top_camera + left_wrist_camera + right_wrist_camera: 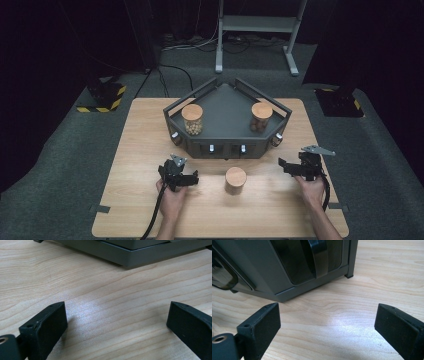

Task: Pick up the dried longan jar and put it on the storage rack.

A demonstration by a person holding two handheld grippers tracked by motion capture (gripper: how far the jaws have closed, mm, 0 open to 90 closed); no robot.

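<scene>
The wooden worktop (150, 210) stands on a grey carpeted floor (55, 170), with the legs of a metal stand (260, 30) behind it. On the far half of the worktop sits a dark grey angular tray (227, 107) with raised rails, its point turned away from the person. Small silver knobs line its near face. Inside it, near the left corner, stands a clear jar (192, 120) with a wooden lid, holding pale round pieces. Near the right corner stands a second jar (261, 118), also wood-lidded, with darker contents.

Just in front of the tray, around the middle of the worktop, stands a third jar (235, 180), seen from above so that its round wooden lid shows most. It stands alone, between the two hands and apart from both, nearer the left one.

The left tongs (192, 178) rest low over the worktop at the left of this jar and point toward it. In the left gripper view the left tongs (116, 322) stand wide open over bare wood, the tray's base edge ahead.

The right tongs (282, 165) lie at the right of the jar, near the tray's right front corner. In the right gripper view the right tongs (327, 322) also stand wide open with only wood grain between them, facing the tray's dark side.
</scene>
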